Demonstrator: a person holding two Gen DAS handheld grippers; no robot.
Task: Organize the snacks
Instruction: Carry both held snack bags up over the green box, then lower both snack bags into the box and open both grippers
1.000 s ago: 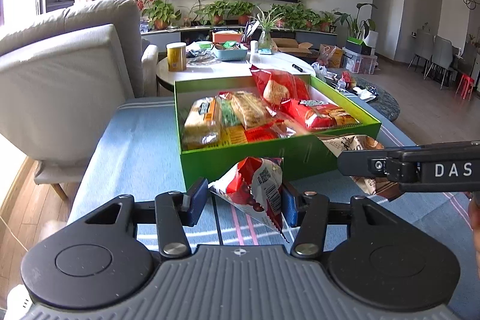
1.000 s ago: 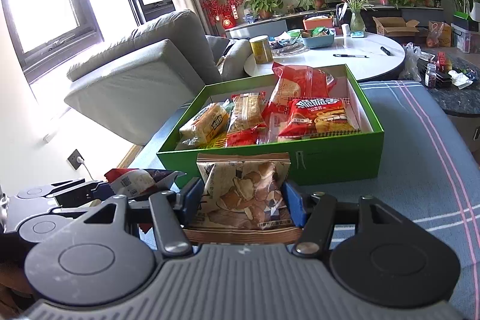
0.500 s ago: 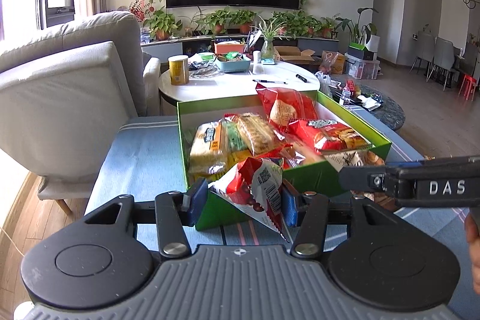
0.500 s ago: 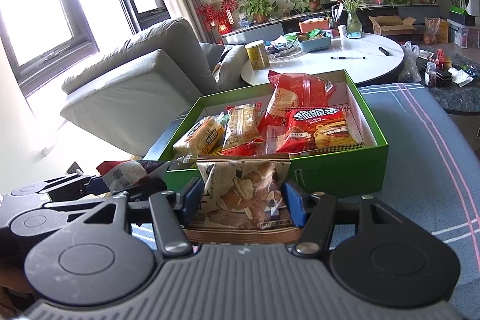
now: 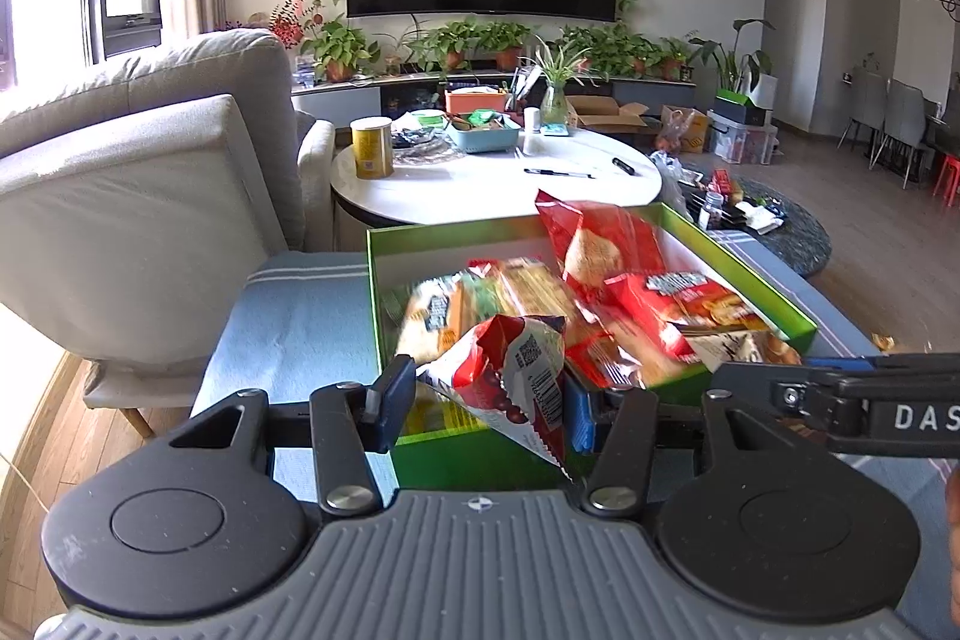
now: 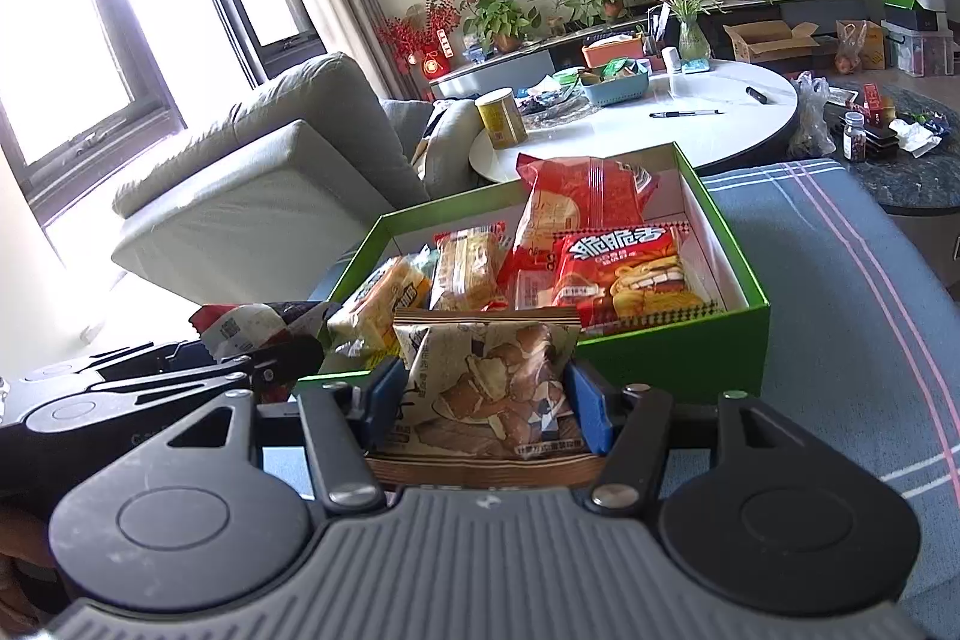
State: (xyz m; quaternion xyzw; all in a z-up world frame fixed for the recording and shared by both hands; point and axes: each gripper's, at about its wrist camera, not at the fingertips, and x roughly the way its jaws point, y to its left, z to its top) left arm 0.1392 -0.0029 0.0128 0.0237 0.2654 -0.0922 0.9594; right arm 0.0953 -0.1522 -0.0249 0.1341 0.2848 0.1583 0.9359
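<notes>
Our left gripper pinches one crinkly red-and-white snack packet over the near wall of the green cardboard box. Our right gripper clamps one flat beige chip bag at that box's near edge. Inside we count roughly five glossy packets: two red bags and yellowish wrapped pastries. The box rests on a blue striped cloth.
</notes>
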